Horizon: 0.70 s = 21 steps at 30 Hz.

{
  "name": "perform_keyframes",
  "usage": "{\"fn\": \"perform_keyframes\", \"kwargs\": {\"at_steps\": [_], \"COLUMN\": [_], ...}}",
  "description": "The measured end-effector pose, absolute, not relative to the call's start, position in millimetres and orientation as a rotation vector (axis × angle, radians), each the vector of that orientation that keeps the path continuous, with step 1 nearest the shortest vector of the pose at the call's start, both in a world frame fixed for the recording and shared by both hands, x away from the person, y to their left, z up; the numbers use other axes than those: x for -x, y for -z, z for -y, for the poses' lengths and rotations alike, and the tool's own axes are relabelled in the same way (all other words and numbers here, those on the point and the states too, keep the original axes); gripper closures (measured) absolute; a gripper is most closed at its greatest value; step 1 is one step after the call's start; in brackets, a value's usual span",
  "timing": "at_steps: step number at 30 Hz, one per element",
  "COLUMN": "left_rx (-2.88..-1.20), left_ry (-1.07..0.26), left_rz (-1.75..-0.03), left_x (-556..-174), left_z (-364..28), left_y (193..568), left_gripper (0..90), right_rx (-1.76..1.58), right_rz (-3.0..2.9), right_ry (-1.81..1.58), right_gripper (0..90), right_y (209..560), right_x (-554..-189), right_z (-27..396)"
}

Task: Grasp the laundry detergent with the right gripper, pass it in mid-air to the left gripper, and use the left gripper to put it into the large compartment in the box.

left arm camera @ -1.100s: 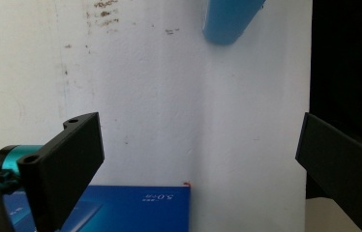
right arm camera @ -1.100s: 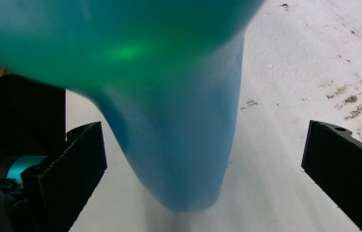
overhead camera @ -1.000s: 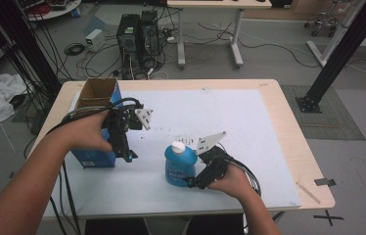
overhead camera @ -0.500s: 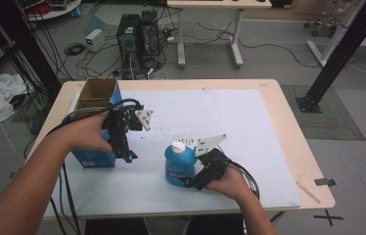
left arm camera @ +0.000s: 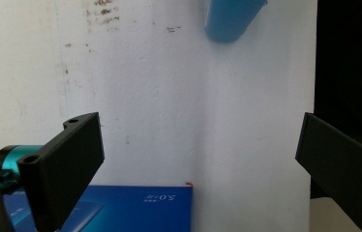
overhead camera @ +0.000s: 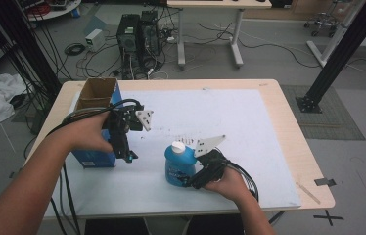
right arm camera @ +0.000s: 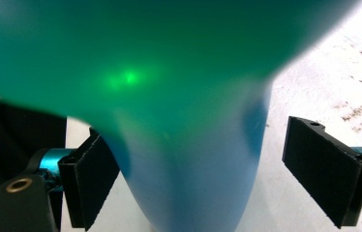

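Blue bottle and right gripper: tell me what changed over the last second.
The right gripper has just been closing its jaws around the blue bottle, which stands between them; a gap still shows at the right-hand pad, so no grip yet. The bottle, the blue box and the open left gripper stayed where they were.

Counter (overhead camera: 288, 127), light wood, topped with a white sheet (overhead camera: 220, 117); on it a blue box (overhead camera: 95, 105) far left, a blue bottle (overhead camera: 178, 164) near centre.
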<state>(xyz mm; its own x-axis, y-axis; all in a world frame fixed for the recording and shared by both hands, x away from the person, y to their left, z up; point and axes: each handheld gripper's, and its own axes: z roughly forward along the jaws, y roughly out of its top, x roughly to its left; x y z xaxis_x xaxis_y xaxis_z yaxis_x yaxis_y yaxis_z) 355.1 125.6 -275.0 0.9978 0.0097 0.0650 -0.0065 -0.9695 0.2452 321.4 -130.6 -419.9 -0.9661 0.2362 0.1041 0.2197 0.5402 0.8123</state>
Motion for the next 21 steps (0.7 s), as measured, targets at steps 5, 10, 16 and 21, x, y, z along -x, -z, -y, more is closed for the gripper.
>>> {"fn": "perform_keyframes", "kwargs": {"at_steps": [5, 10, 16, 21], "left_rx": [-2.893, -2.891, -2.889, -2.891], "left_ry": [-0.098, -0.097, -0.101, -0.103], "left_rz": [0.000, -0.009, -0.005, -0.003], "left_x": [-354.9, -354.2, -354.1, -354.1], "left_z": [-125.6, -126.1, -127.0, -127.8], "left_y": [275.0, 274.8, 274.5, 275.1], "left_gripper": [3.2, 3.3, 3.3, 3.2], "right_rx": [-0.401, -0.409, -0.407, -0.422], "right_rz": [-2.737, -2.719, -2.716, -2.703], "right_ry": [-1.456, -1.470, -1.476, -1.492], "right_gripper": [13.8, 15.4, 18.8, 24.3], "right_y": [420.1, 420.6, 421.1, 421.1], "right_x": [-321.0, -320.3, -320.0, -320.4], "right_z": [129.8, 128.7, 127.5, 127.3]}}
